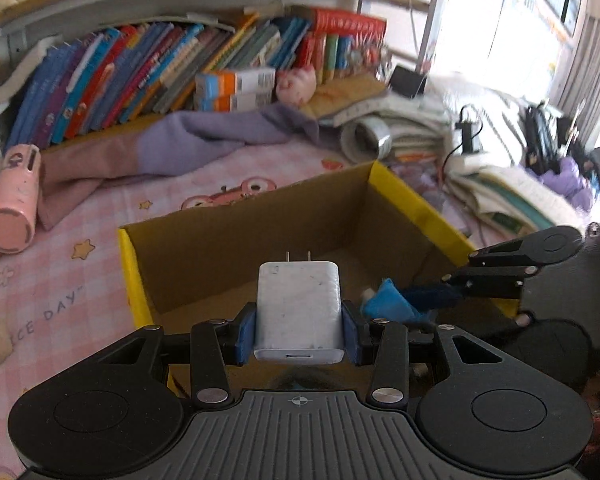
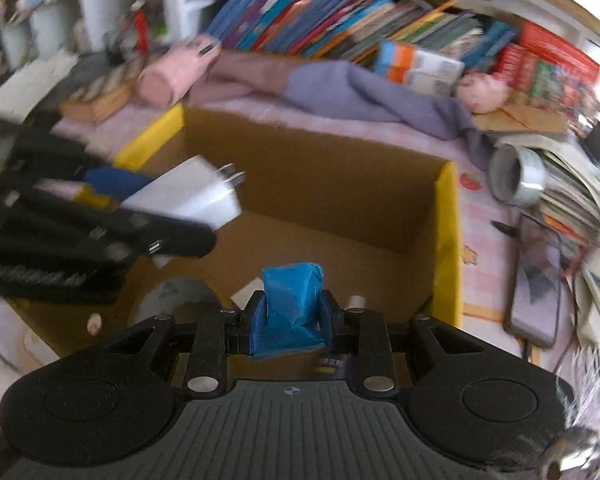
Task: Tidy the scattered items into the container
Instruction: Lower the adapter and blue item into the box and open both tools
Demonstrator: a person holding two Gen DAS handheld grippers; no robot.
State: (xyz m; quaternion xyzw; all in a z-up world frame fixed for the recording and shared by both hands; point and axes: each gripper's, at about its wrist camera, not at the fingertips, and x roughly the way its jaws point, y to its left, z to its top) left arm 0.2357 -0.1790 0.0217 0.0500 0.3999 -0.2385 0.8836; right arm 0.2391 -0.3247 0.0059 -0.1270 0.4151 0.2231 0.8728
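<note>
My left gripper (image 1: 299,330) is shut on a white wall charger (image 1: 299,308), prongs pointing away, held over the open cardboard box (image 1: 260,216) with yellow-taped edges. My right gripper (image 2: 286,322) is shut on a crumpled blue packet (image 2: 292,304), also over the box (image 2: 320,176). The right gripper and blue packet (image 1: 388,300) show at the right in the left wrist view. The left gripper with the charger (image 2: 188,196) shows at the left in the right wrist view. Inside the box lie a grey round item (image 2: 172,300) and small white pieces.
The box sits on a pink patterned cloth (image 1: 60,280). A pink bottle (image 1: 12,204) lies at the left. A purple cloth (image 1: 204,136), a shelf of books (image 1: 140,76), stacked papers (image 1: 400,128), a tape roll (image 2: 520,176) and a phone (image 2: 536,276) surround it.
</note>
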